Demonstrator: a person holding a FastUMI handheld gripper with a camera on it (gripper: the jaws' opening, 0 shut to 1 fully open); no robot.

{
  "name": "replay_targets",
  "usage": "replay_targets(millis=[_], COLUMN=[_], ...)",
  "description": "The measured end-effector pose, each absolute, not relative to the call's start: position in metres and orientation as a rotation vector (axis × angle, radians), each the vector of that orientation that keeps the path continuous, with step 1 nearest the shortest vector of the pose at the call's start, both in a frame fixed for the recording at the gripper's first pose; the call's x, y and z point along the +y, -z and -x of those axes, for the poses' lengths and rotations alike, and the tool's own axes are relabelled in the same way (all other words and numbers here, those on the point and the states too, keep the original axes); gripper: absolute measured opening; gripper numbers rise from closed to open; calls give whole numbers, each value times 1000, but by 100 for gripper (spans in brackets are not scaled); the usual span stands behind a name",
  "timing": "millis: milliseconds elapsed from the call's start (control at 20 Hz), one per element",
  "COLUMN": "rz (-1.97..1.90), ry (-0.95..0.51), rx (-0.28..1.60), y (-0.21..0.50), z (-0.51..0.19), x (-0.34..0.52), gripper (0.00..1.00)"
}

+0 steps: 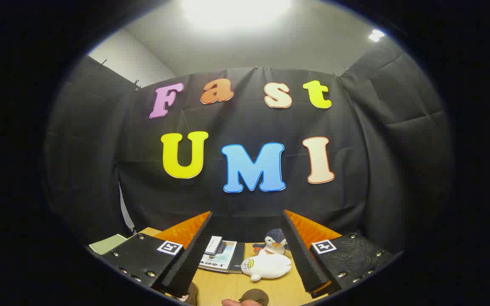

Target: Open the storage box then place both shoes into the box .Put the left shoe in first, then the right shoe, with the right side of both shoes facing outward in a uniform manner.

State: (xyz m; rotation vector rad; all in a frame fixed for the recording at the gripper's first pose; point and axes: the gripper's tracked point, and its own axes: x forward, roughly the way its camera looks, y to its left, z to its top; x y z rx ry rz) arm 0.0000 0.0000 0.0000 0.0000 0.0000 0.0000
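Gripper (245, 250) raised and aimed at the black cloth wall, fingers spread wide, nothing held between them. Square marker tag (169, 247) seen on one finger mount, another (324, 246) on the other. Wooden tabletop (223, 287) visible low between the fingers. Lying flat there, near the inner side of the left finger: a book or magazine (221, 256) with a small white box (213, 245) resting on top. Just beside it, toward the right finger: a white plush toy (266, 266) on its side, with a dark-capped plush penguin (275, 241) behind and touching it. At the very bottom, between the finger bases: a rounded brown shape (254, 296), possibly part of a shoe, too cropped to confirm. A second brown scrap (190, 293) next to the left finger base, equally unclear. Storage box not identified. Greenish flat sheet (108, 244) beyond the left mount, at the table edge.
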Motion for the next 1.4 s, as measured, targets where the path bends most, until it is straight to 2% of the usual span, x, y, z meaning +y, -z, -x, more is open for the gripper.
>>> replay_targets(millis=[650, 1050, 1400], rz=[0, -21, -123], ry=[14, -27, -245], rx=[-9, 25, 172], y=[-1, 18, 83], z=[-4, -12, -23], x=[-9, 7, 84], gripper=[95, 95, 95])
